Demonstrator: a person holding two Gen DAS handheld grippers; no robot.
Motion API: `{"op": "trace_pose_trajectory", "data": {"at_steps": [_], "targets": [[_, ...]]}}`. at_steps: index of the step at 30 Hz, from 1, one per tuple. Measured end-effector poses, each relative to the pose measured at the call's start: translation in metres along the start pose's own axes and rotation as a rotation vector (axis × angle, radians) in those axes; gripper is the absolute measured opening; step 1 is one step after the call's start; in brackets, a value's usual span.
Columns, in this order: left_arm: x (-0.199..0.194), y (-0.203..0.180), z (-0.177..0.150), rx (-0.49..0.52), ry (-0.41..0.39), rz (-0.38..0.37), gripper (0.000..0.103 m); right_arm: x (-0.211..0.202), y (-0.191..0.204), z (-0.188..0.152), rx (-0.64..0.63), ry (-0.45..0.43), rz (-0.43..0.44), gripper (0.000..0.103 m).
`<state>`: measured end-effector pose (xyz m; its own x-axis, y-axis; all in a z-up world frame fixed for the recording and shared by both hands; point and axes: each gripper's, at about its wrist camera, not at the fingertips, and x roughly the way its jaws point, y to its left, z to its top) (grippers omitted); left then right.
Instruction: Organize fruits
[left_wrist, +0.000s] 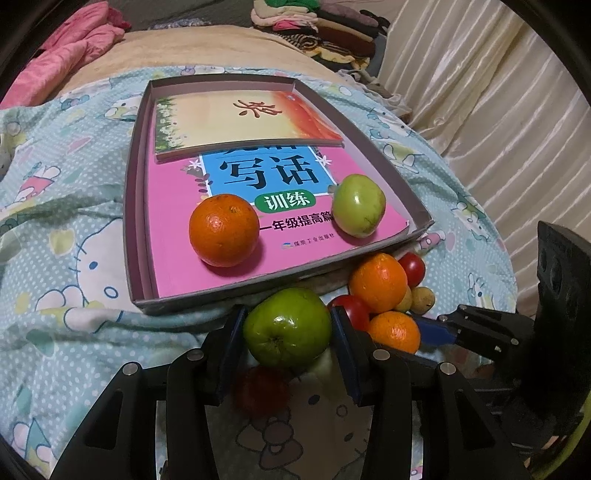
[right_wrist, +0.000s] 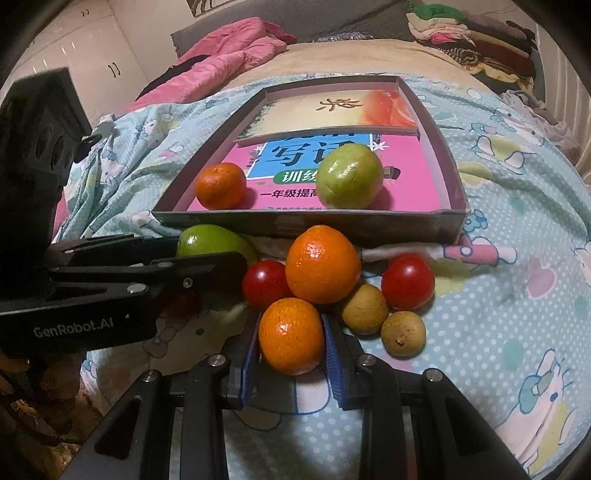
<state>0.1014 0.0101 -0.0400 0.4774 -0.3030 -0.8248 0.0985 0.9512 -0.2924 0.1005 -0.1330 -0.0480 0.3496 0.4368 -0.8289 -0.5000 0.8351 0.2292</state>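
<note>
Close up, left wrist view: the left gripper (left_wrist: 288, 332) has its blue pads pressed to both sides of a green apple (left_wrist: 287, 326), just in front of the near wall of the shallow box (left_wrist: 129, 206). Inside the box, on a pink book (left_wrist: 177, 236), sit an orange (left_wrist: 224, 230) at left and a second green apple (left_wrist: 359, 205) at right, well apart. Right of the held apple lies a heap of oranges and red tomatoes on the cartoon-print bedsheet (left_wrist: 55, 229).

Right wrist view: the right gripper (right_wrist: 291, 338) is clamped on a small orange (right_wrist: 291, 336) at the near edge of the heap. Touching it behind are a larger orange (right_wrist: 323, 264) and a red tomato (right_wrist: 266, 284). Two brown longans (right_wrist: 365, 308) lie just right, beside another tomato (right_wrist: 407, 282). The left gripper enters from the left with its apple partly hidden.
</note>
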Motion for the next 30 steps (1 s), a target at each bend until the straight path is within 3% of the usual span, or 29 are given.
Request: {"op": "trace_pose_trajectory", "data": {"at_steps": [11,13,15,30], "targets": [[-0.014,-0.001,-0.007,0.002,-0.016,0.014,0.048,-0.015,0.0,0.0,-0.004,-0.054,0.017,0.032],[-0.019,-0.002,-0.007,-0.001,-0.03,0.017,0.048,-0.017,-0.001,0.0,-0.002,-0.062,0.022,0.025],[-0.02,-0.003,-0.007,-0.001,-0.034,0.021,0.048,-0.019,-0.002,0.0,0.001,-0.07,0.026,0.025],[-0.015,0.006,-0.006,-0.032,-0.019,0.026,0.048,-0.015,-0.003,-0.007,0.0,-0.032,0.025,0.027]]}}
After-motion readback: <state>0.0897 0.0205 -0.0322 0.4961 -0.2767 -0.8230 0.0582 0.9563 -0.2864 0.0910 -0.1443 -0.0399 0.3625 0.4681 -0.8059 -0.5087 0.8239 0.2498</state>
